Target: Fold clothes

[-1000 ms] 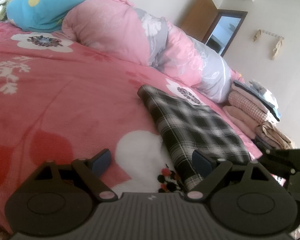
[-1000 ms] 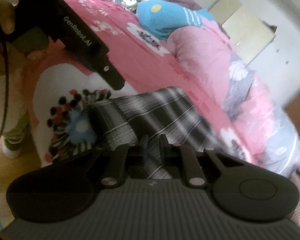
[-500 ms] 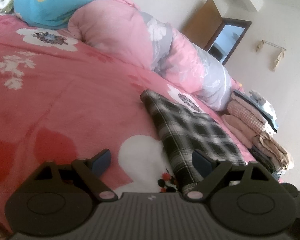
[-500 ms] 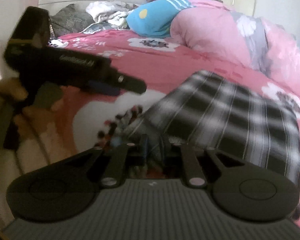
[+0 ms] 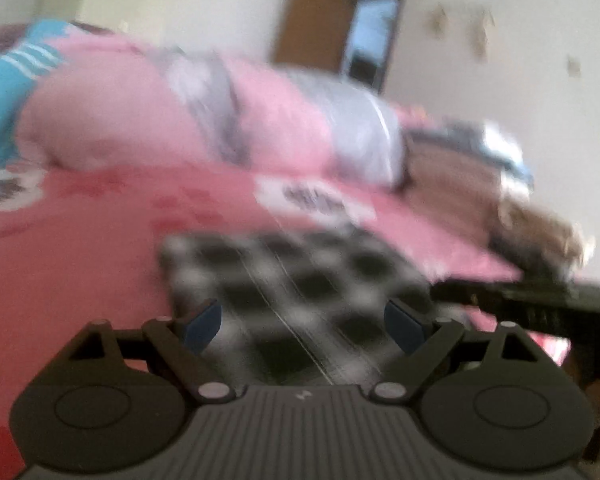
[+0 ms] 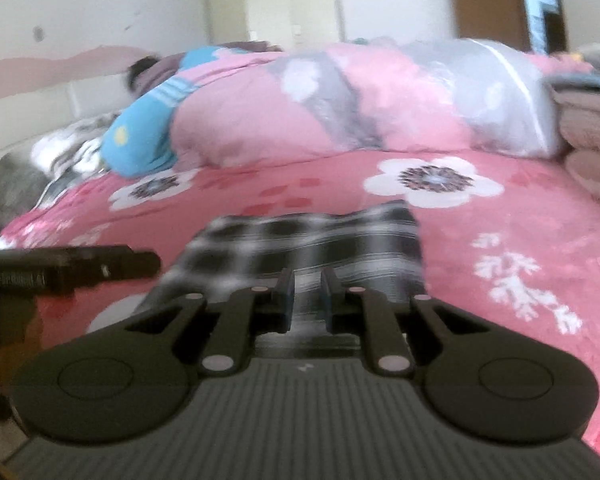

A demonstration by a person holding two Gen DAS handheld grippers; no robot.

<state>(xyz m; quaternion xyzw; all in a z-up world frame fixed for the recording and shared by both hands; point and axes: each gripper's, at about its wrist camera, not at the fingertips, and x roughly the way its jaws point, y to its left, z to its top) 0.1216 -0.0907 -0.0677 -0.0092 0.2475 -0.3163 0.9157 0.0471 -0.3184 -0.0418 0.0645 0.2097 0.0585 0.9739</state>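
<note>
The folded black & white checked cloth (image 6: 312, 240) lies flat on the pink flower bedsheet (image 6: 520, 240), near the front edge. Left gripper (image 5: 304, 328) is wide open above it, holding nothing. Right gripper (image 6: 307, 296) is nearly closed w/ a small gap; can't tell if it pinches cloth. Behind: rolled pink & grey blanket (image 6: 340, 112), blue pillow (image 6: 140, 140), clothes pile (image 5: 480, 168) at right.

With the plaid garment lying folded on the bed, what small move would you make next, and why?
Probably bring the left gripper, jaws wide open, down onto the near edge of the plaid garment and close. It lies flat on the pink bedspread, held by neither; the right gripper shows a narrow gap with nothing pinched.
</note>
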